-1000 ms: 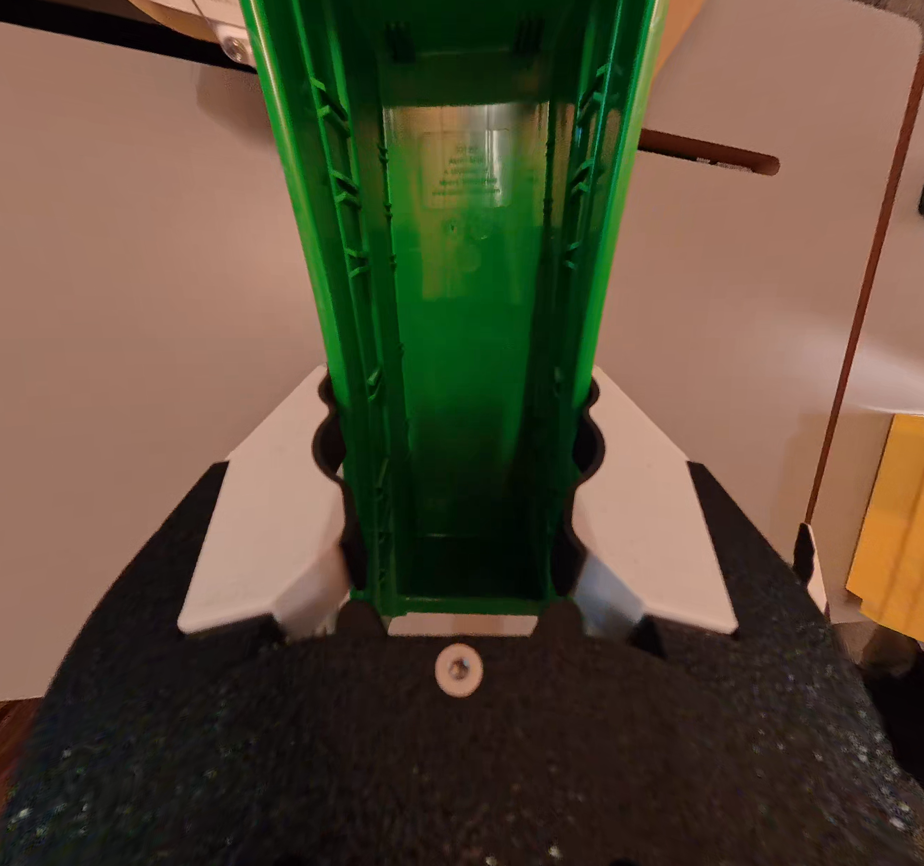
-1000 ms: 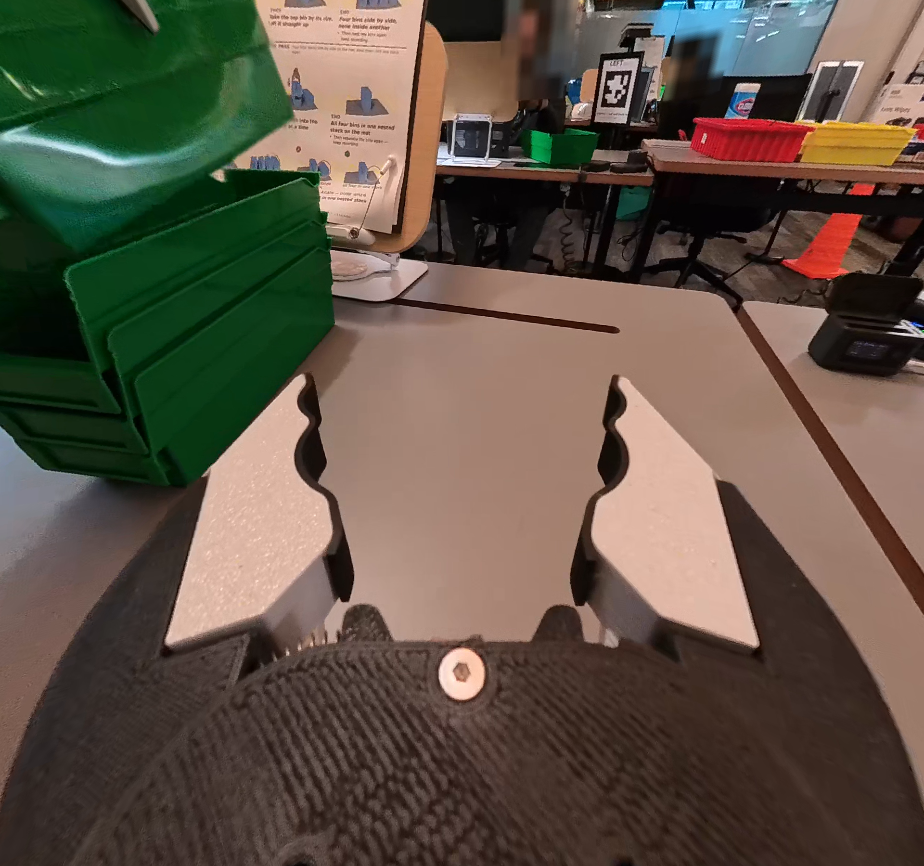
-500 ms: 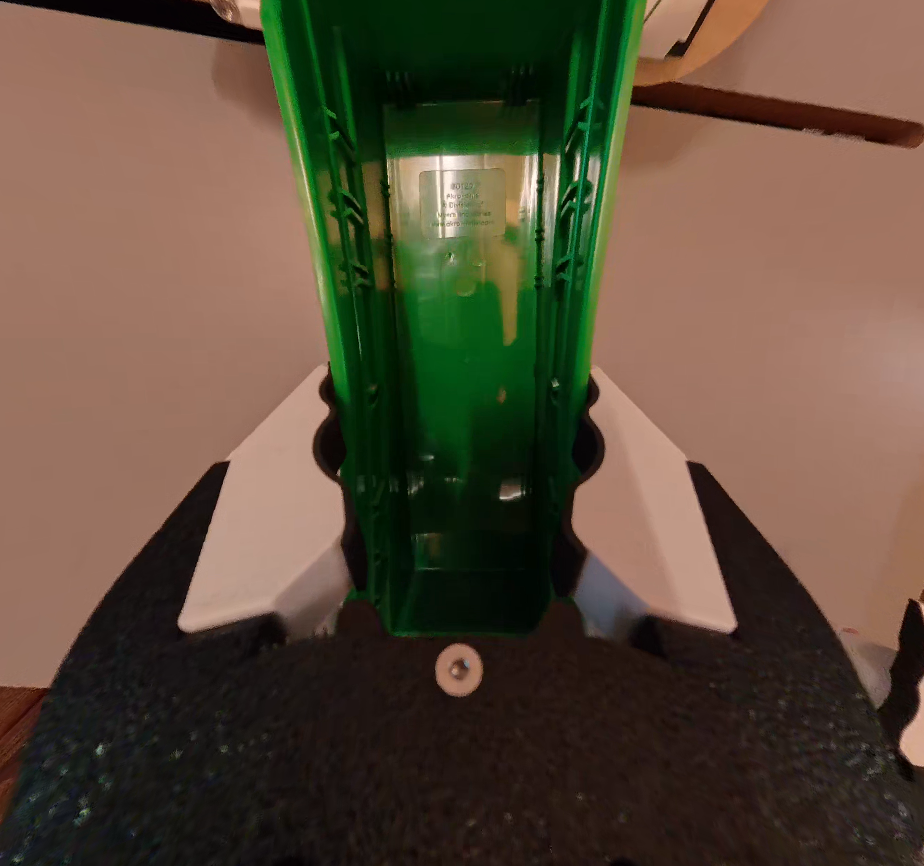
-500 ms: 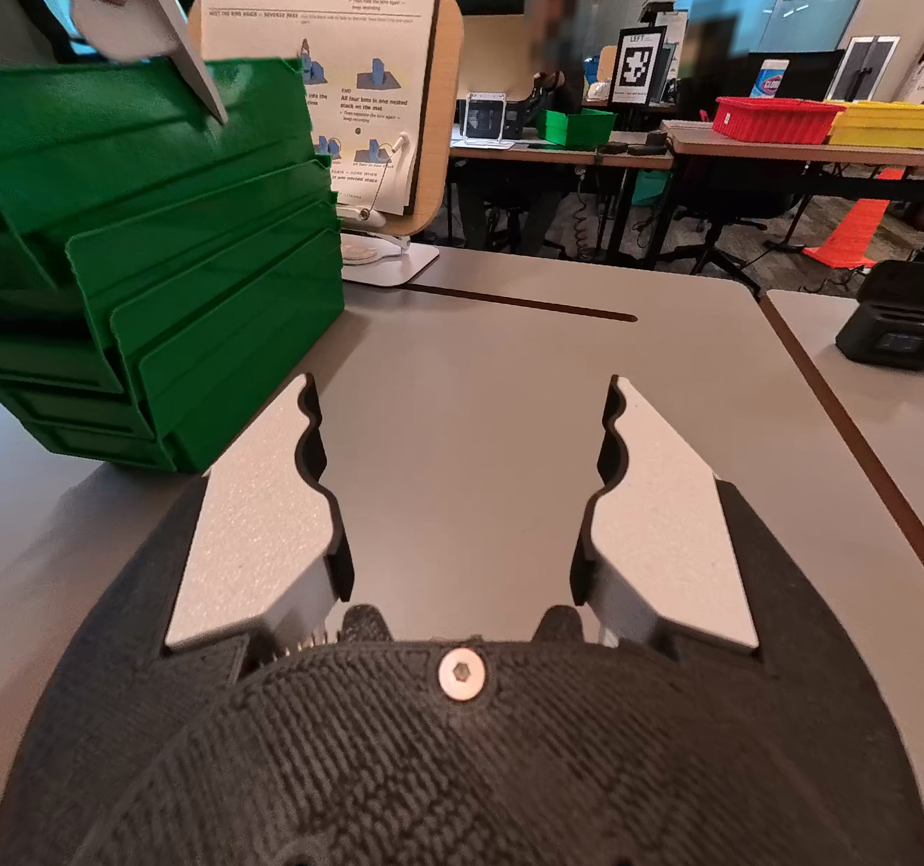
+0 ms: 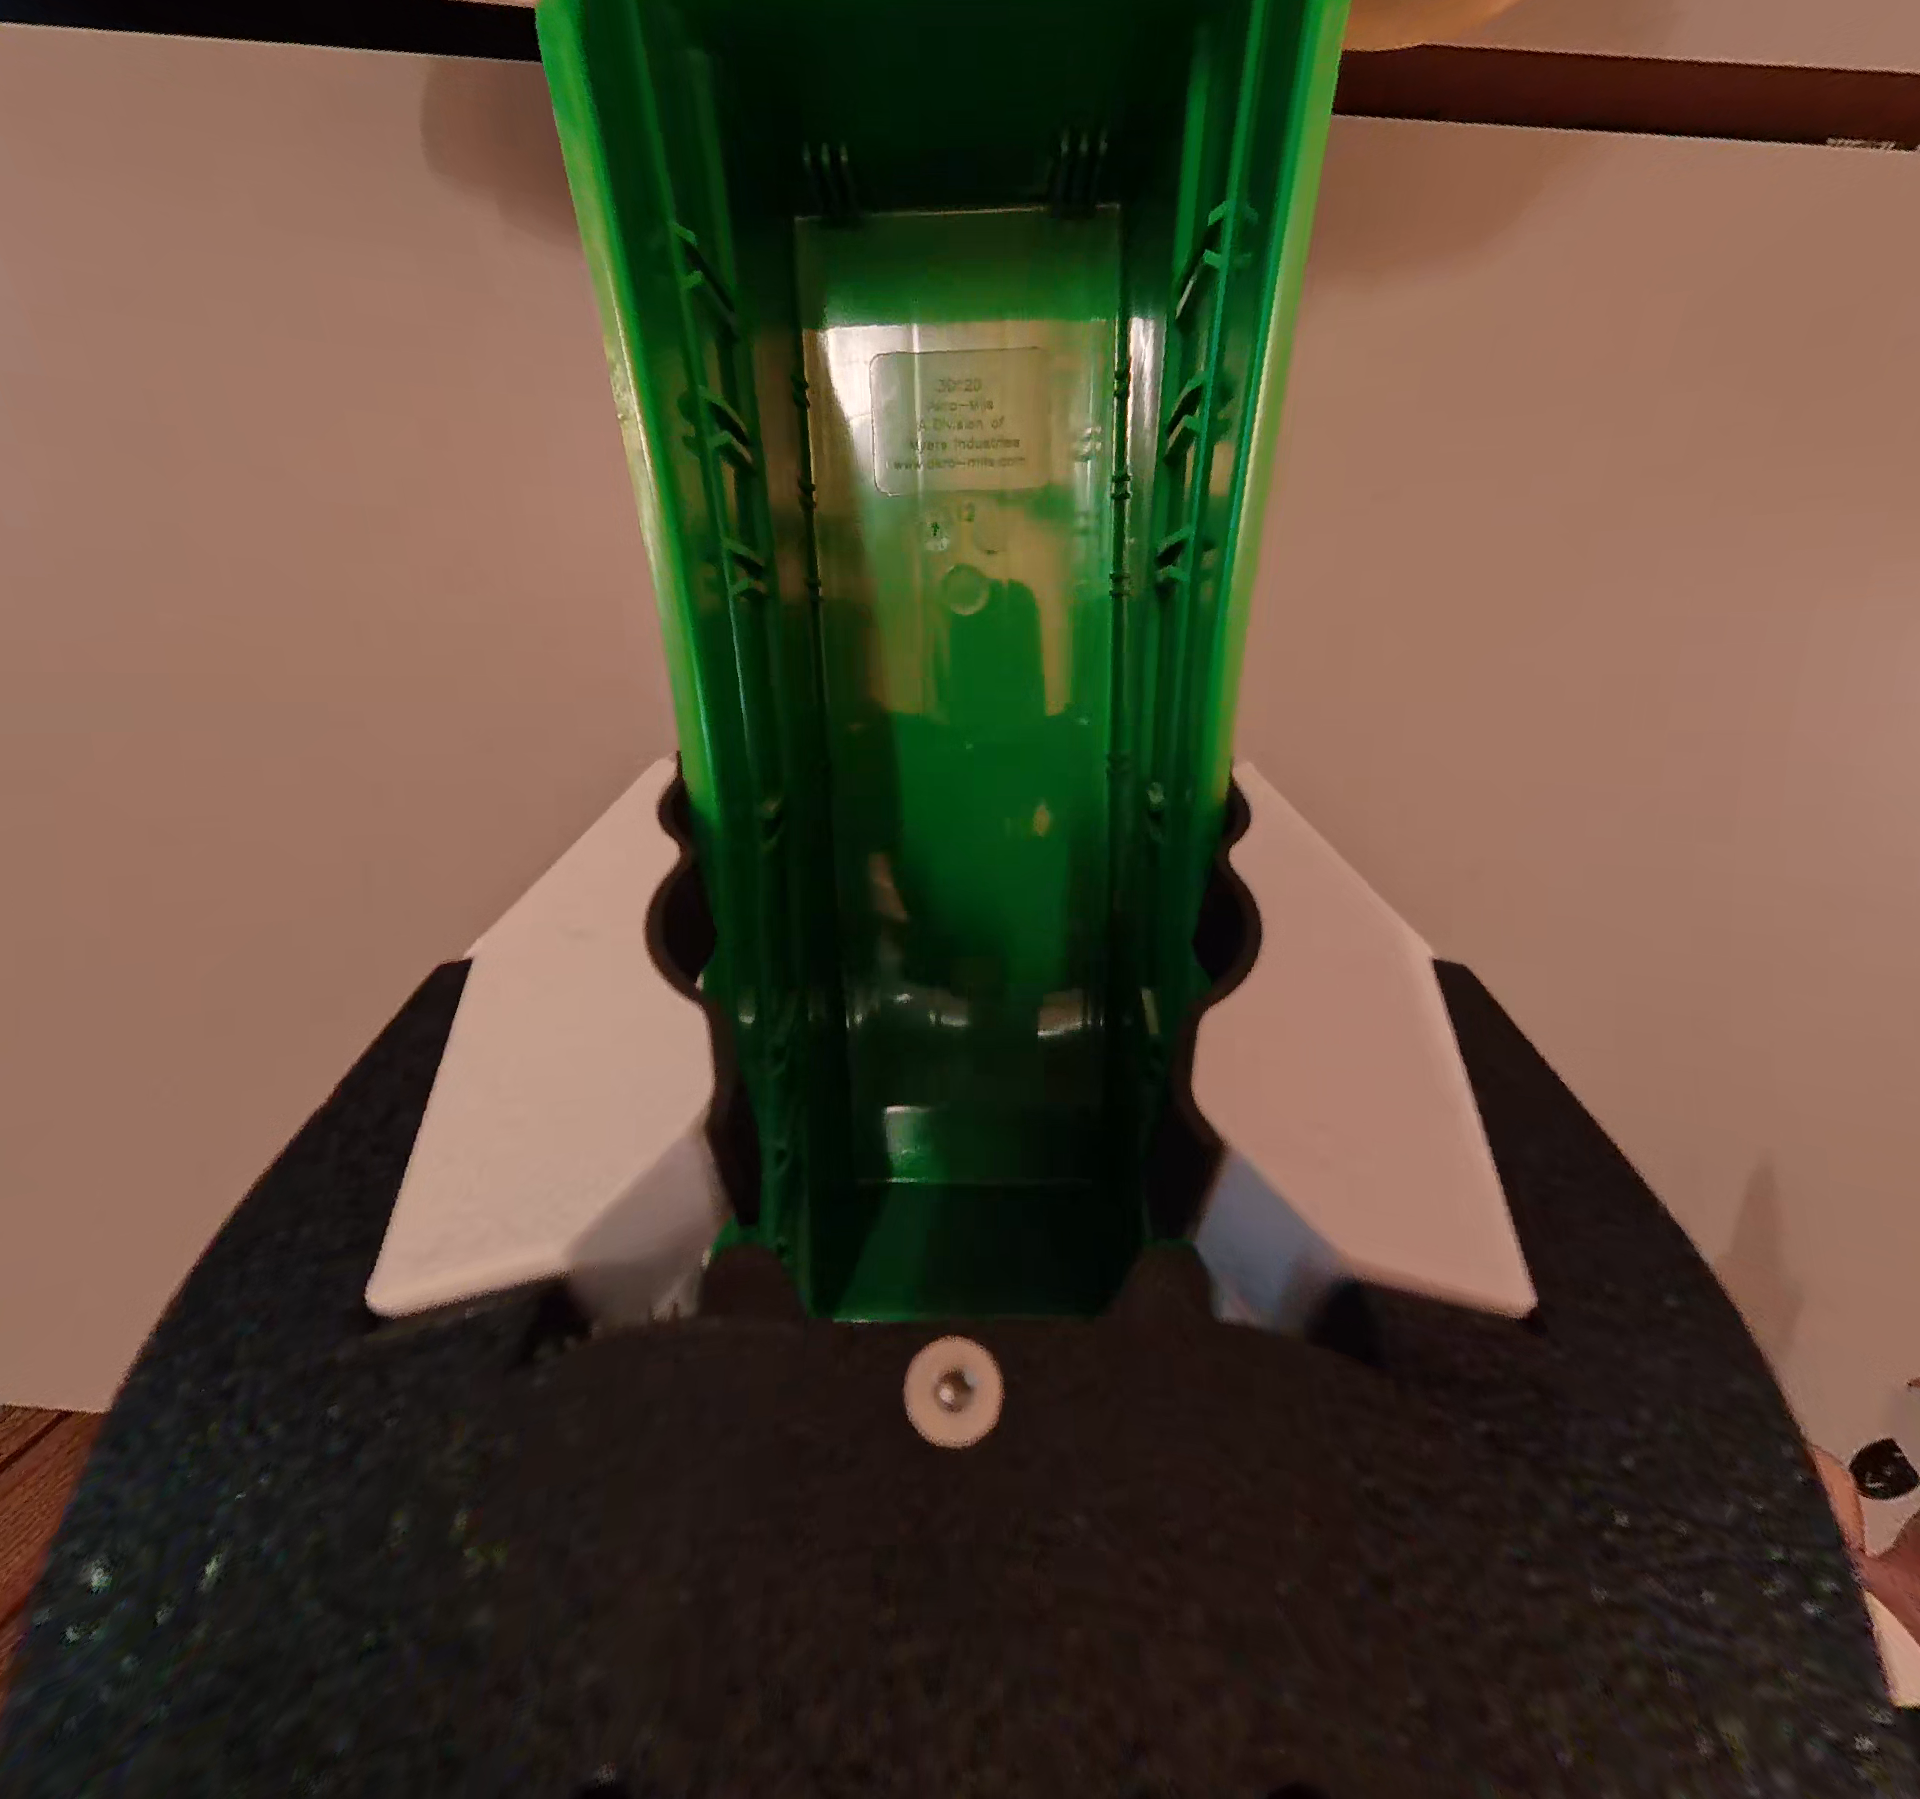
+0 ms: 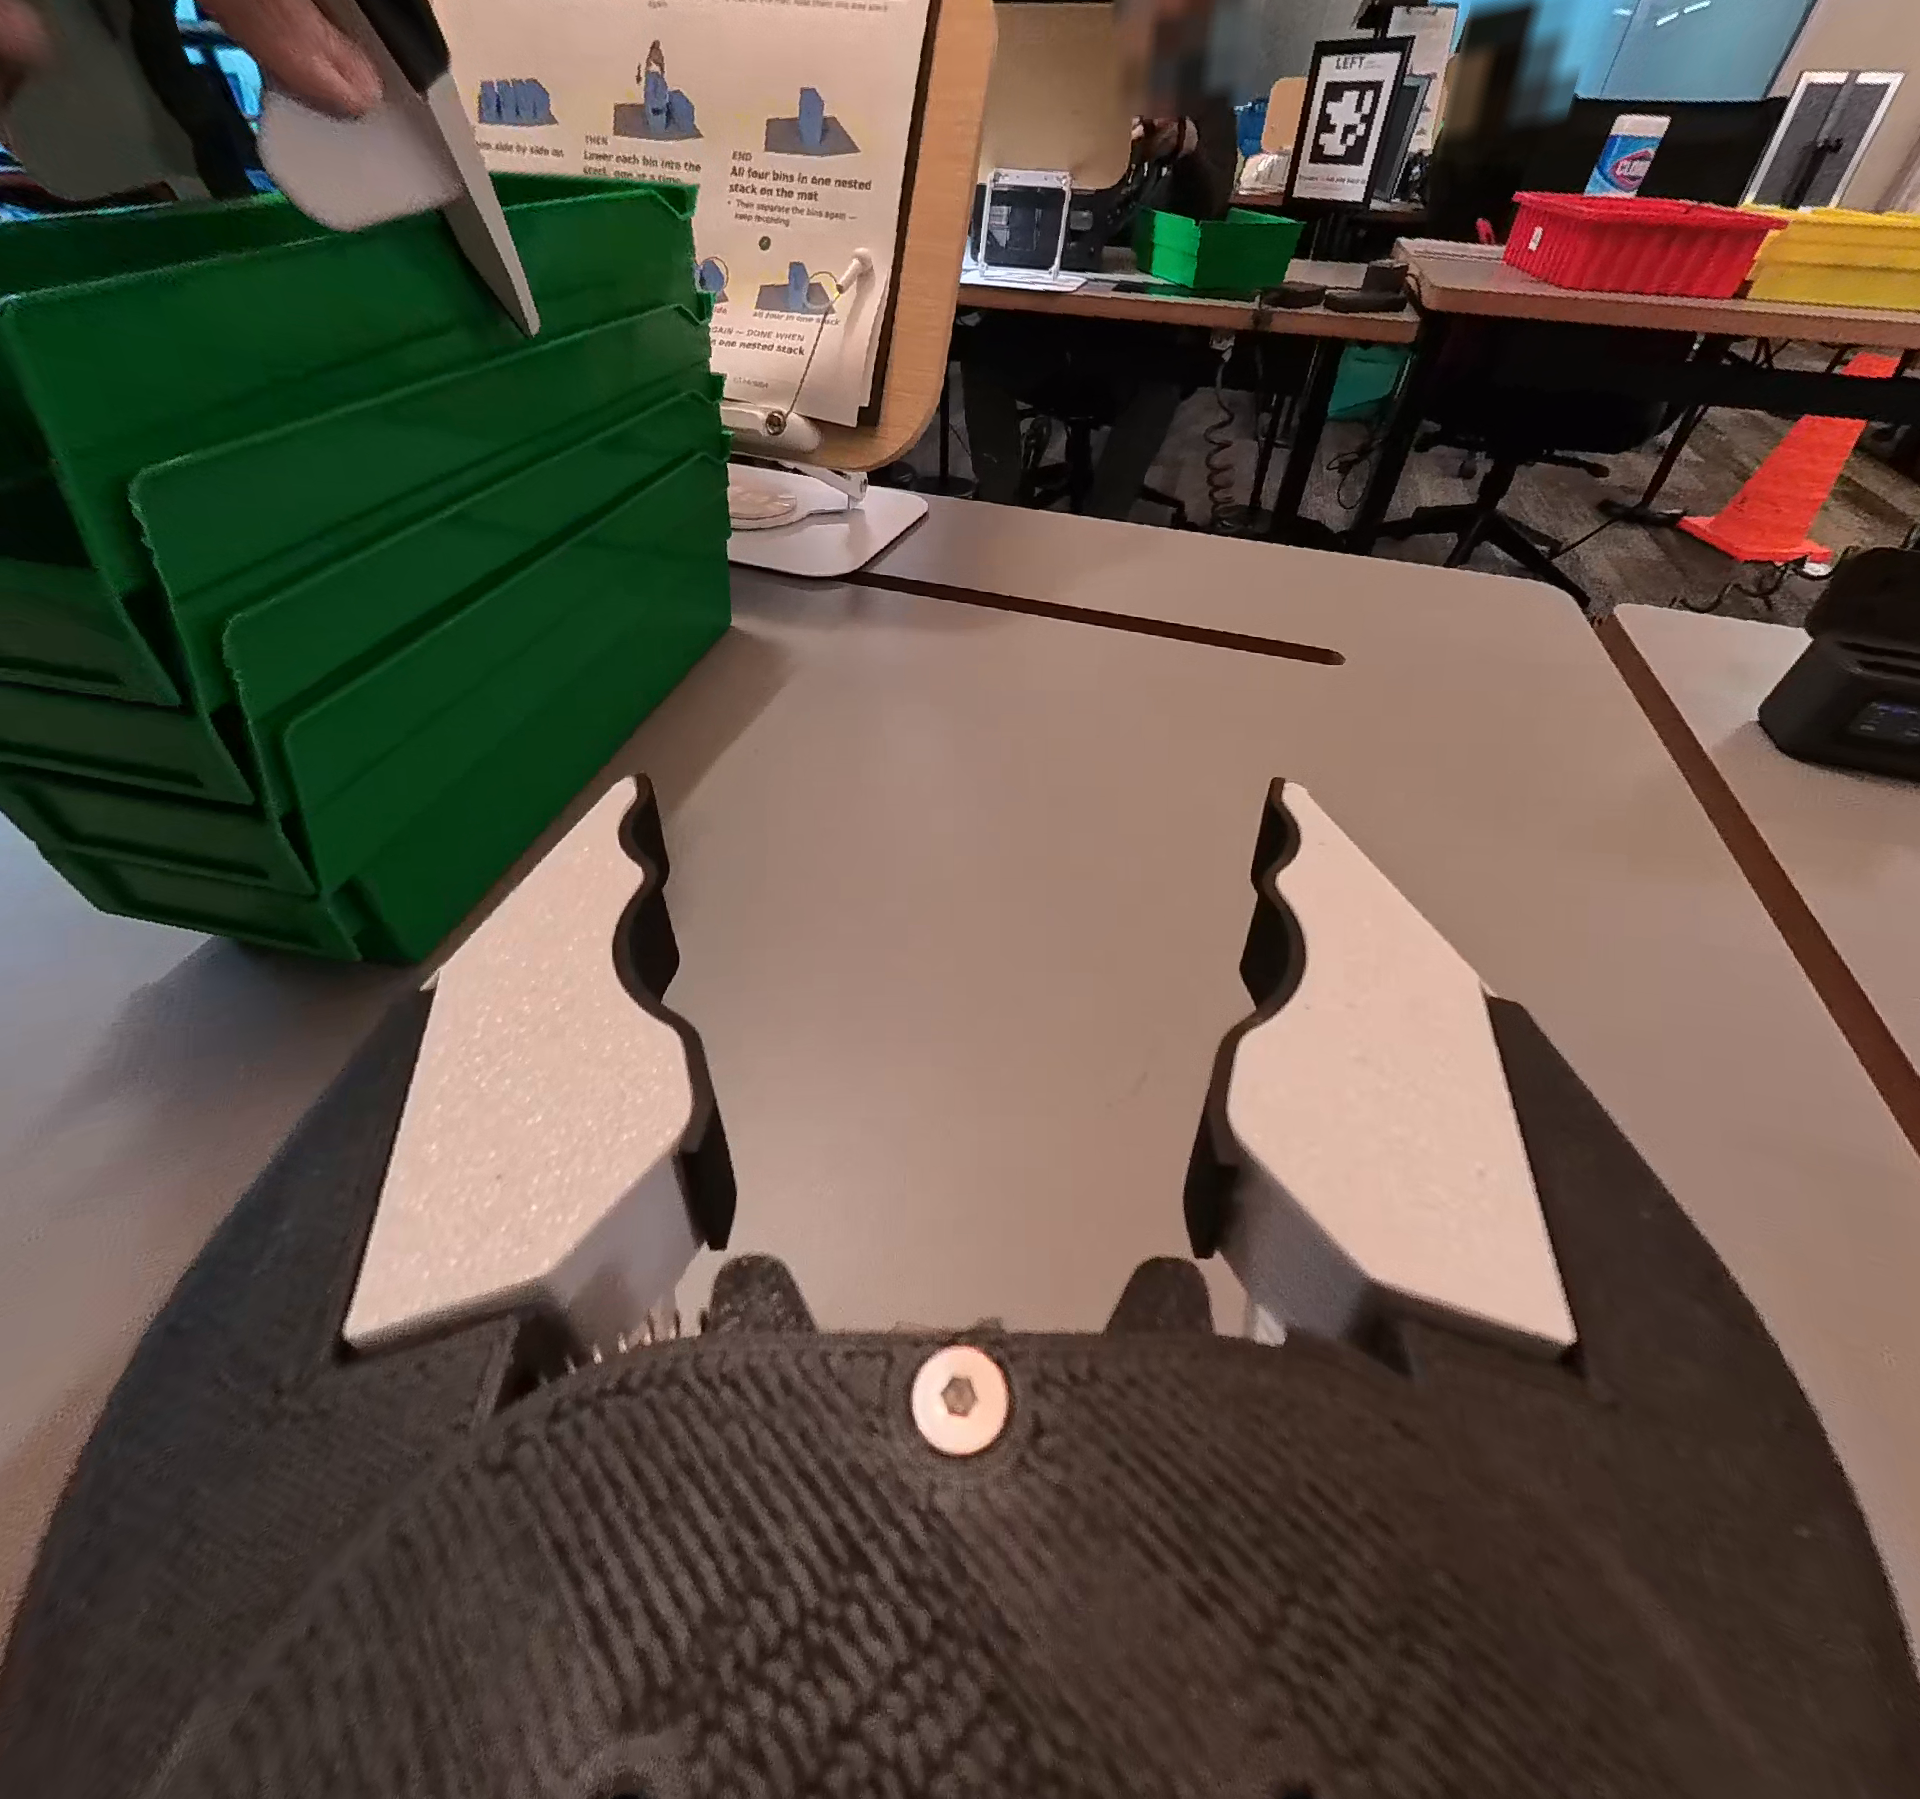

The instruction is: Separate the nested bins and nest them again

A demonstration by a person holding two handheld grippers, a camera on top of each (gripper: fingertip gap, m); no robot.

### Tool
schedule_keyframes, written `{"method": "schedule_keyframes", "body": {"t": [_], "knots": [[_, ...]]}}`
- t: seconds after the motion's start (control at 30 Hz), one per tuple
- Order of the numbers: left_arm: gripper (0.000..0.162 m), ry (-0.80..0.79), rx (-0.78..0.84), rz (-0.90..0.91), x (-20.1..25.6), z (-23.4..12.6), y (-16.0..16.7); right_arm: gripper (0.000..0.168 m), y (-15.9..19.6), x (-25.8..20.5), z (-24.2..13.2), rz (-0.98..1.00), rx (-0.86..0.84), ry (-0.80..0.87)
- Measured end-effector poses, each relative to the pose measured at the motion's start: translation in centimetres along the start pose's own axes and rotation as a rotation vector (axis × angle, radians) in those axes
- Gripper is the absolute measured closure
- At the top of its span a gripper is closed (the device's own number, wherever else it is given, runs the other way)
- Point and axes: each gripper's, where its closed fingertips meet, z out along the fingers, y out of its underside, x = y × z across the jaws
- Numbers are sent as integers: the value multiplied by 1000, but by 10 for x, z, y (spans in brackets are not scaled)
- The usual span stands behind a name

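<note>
Grey table (image 6: 1039, 814) amid office desks (image 6: 1662, 305)

The left gripper (image 5: 956, 1001) is clamped on a green plastic bin (image 5: 956, 461), its white fingers (image 5: 582, 1053) pressed against the bin's two long side walls. The view looks straight down into the bin's open interior, where ribs line the walls and a moulded plate sits on the glossy floor. Pale grey bench (image 5: 291, 461) shows on both sides, and at its far edge stands a wooden board (image 5: 1455, 14).
</note>
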Motion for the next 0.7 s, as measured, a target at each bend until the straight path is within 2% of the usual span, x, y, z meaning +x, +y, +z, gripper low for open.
{"method": "schedule_keyframes", "body": {"t": [0.3, 0.5, 0.57, 0.7], "knots": [[62, 15, -30, 2, -1, 5, 0, 56, 4, -2, 2, -4, -16, -8], [45, 11, -37, 21, -2, 7, 0, 56, 4, -1, 1, -4, -19, -11], [41, -8, -69, 87, 0, 4, 3, 56, 4, -1, 1, -5, -18, -9], [50, -12, 107, 242, 13, -32, -33, 56, 6, -1, 2, 3, -24, -14]]}}
